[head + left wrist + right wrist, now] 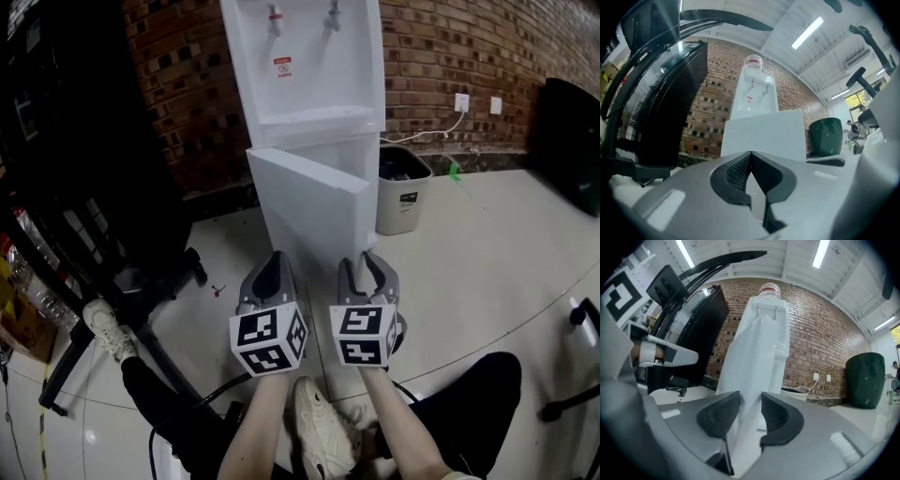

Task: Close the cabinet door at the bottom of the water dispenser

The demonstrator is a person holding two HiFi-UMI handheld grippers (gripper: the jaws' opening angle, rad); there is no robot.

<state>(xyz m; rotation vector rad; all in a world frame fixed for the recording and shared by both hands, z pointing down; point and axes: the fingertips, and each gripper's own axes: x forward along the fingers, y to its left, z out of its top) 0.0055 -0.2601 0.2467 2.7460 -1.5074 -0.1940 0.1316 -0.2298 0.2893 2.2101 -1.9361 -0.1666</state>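
Observation:
The white water dispenser [309, 66] stands against the brick wall. Its bottom cabinet door [309, 206] is swung out towards me, hinged on the left. My right gripper [368, 267] is at the door's free right edge. In the right gripper view the door [750, 366] runs edge-on between the jaws of the right gripper [751, 401] and fills the gap against both pads. My left gripper [272, 267] is shut and empty, low in front of the door's face. In the left gripper view the shut tips of the left gripper [751, 154] point at the door [764, 133].
A waste bin [401, 192] stands right of the dispenser, under a wall socket with a cable [461, 101]. Black chair legs [141, 281] and dark furniture [66, 112] crowd the left. The person's shoe [323, 431] and legs are on the floor below the grippers.

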